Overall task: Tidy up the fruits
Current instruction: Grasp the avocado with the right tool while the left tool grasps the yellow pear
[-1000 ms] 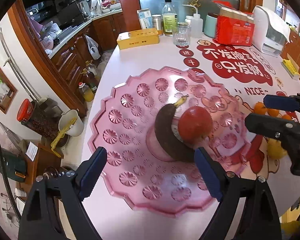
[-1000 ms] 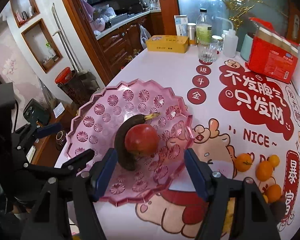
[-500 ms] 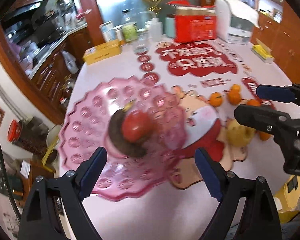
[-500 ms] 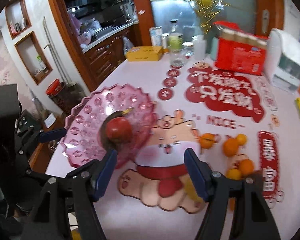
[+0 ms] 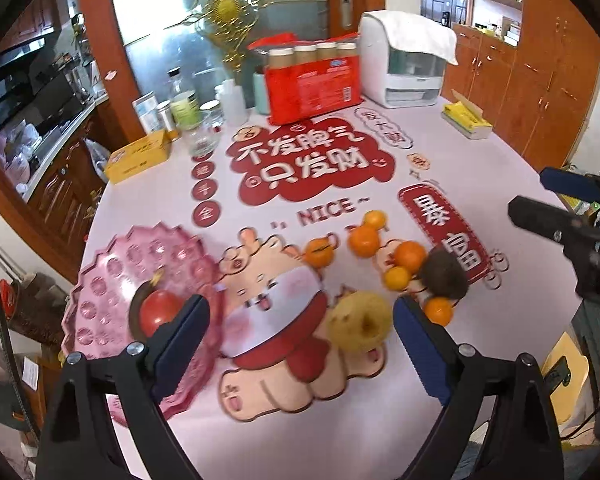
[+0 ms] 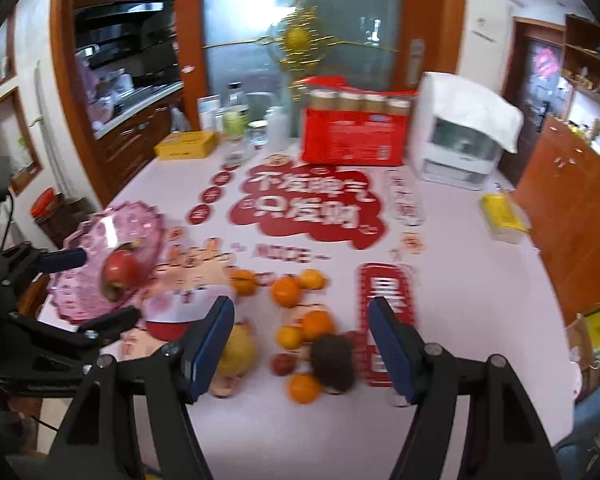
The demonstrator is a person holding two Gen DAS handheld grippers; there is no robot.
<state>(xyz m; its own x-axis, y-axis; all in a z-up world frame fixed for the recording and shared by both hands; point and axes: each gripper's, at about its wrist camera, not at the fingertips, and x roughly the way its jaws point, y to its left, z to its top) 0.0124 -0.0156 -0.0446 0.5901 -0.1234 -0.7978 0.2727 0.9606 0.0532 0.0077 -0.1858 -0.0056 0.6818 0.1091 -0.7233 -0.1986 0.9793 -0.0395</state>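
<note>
Overhead, both grippers (image 5: 300,338) (image 6: 302,338) agape, empty.

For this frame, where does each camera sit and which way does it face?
Left wrist: on the left claw, looking over the table at the yellow fruit; right claw at right.
Right wrist: on the right claw, facing the oranges; left claw at left.
Shared: pink tray, red fruit.

Red apple (image 5: 159,313) on pink tray (image 5: 100,288); oranges (image 5: 363,241) loose.
</note>
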